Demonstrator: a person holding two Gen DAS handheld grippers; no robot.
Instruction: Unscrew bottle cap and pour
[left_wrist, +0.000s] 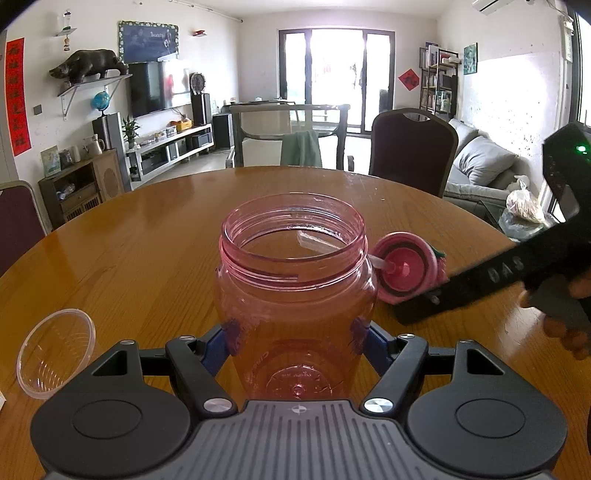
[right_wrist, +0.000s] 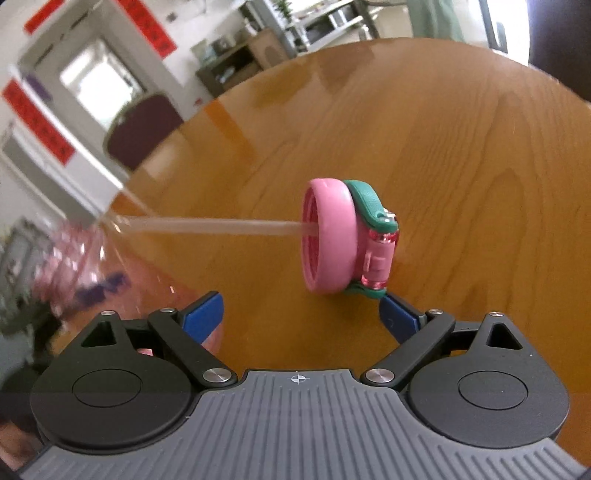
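Cap (right_wrist: 332, 236) was off, lying on the table (right_wrist: 461, 147) before our right gripper's (right_wrist: 303, 314) spread fingers. Left gripper (left_wrist: 297, 334) clamped the bottle (left_wrist: 295, 288); pouring into the cup (left_wrist: 55, 354) looked next.

On the round wooden table (left_wrist: 147, 229) there is 1 pink bottle (left_wrist: 295, 295), centre of the left wrist view, and 1 pink cap (right_wrist: 330, 236), centre of the right wrist view, with 1 clear straw (right_wrist: 207, 226) running from it toward the left edge. 1 clear plastic cup (left_wrist: 55, 354) sits at the lower left of the left wrist view. There are 2 grippers: 1 left gripper (left_wrist: 295, 338) at the bottom of its own view and 1 right gripper (right_wrist: 301, 314) at the bottom of its own, each with 2 blue-padded fingers. Beyond the table, the left wrist view shows 2 dark chairs: 1 upper right of centre (left_wrist: 412, 147), 1 at the left edge (left_wrist: 18, 218).
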